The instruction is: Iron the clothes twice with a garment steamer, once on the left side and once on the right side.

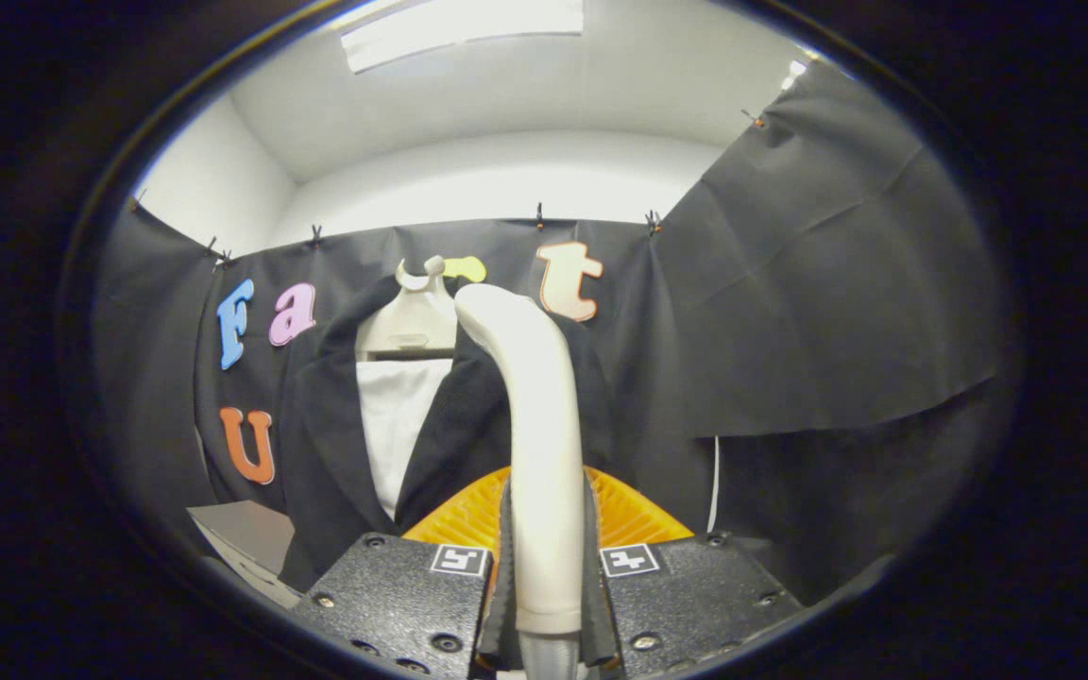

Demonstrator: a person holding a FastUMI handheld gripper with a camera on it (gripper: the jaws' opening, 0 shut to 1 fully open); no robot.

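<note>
Gripper view: the gripper (544, 567) clamps both fingers on the smooth, curved cream garment steamer (533, 425), upright near a dark matte jacket (336, 444) on a pale hanger (416, 316).

Colours, booth interior, steamer held before the garment

Garment steamer (536, 416) cream-white, clamped between the gripper (544, 567) fingers; jacket (468, 416) black, at 11 o'clock beyond them; shirt (395, 425) white; hanger (416, 316) off-white; ribbed piece (457, 515) orange; wall cloth (818, 312) black.
</note>
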